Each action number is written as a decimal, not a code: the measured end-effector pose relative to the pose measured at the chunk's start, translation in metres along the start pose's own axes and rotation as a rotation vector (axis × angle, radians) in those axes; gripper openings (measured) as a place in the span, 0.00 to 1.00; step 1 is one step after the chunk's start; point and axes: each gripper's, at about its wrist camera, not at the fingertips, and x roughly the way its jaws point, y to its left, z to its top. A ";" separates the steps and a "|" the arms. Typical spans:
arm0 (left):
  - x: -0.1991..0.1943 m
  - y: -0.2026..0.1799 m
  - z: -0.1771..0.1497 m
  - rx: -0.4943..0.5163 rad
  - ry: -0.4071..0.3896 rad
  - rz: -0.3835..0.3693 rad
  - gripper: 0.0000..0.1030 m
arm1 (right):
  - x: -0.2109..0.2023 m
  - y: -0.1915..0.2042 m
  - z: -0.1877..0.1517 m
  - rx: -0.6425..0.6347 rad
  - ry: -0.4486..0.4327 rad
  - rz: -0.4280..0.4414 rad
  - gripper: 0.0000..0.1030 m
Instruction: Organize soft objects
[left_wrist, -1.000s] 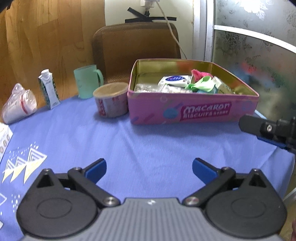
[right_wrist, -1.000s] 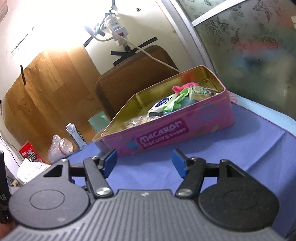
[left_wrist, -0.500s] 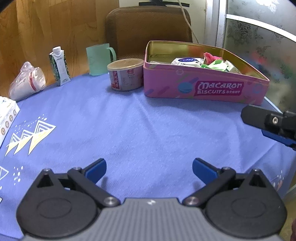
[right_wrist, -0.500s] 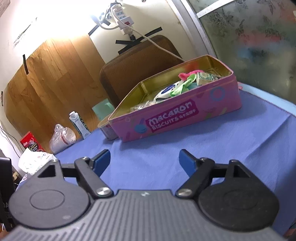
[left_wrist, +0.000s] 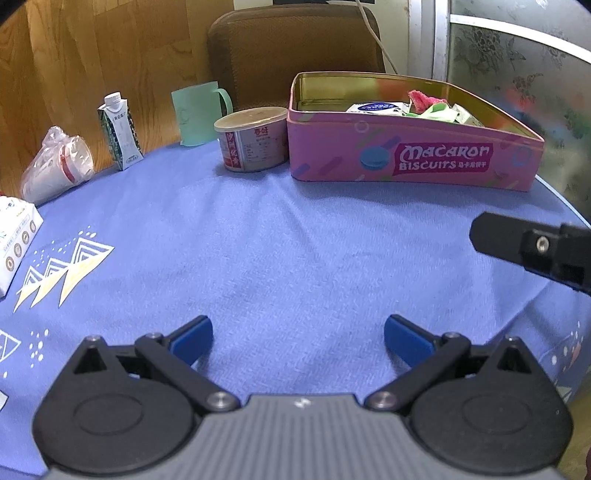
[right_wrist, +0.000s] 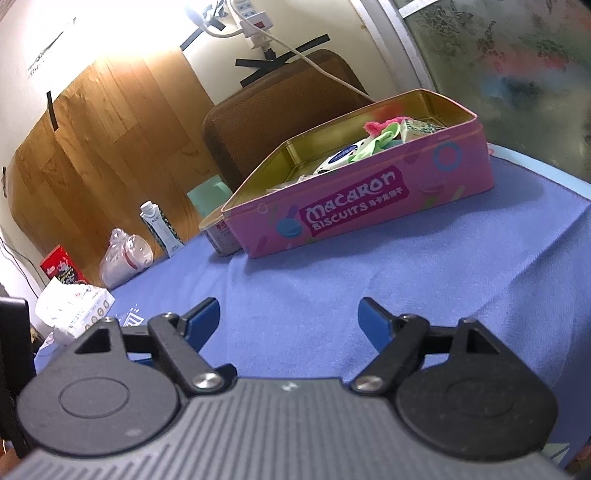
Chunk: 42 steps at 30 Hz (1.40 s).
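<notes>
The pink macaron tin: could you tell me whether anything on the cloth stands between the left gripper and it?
Nothing visible does. Only bare blue tablecloth lies between the open left gripper and the pink tin; the round tub sits beside the tin's left end.

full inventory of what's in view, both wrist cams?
pink macaron biscuit tin: 1, pink, gold inside, back right of cloth; holds soft items
round paper tub: 1, tan lid, left of tin
green plastic mug: 1, behind tub
small drink carton: 1, white-green, left of mug
bagged cups: 1 bag, far left
tissue pack: 1, white, left edge
blue tablecloth: 1
left hand-held gripper: open, empty
right hand-held gripper: open, empty
</notes>
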 end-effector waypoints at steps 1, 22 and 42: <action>0.000 -0.001 0.000 0.003 0.001 0.002 1.00 | 0.000 -0.001 0.000 0.002 -0.001 -0.001 0.82; -0.015 -0.005 0.002 0.051 -0.057 0.008 1.00 | -0.008 -0.011 0.002 0.046 -0.070 -0.025 0.83; -0.033 -0.007 0.007 0.075 -0.133 0.071 1.00 | -0.026 -0.007 0.009 0.017 -0.194 -0.037 0.86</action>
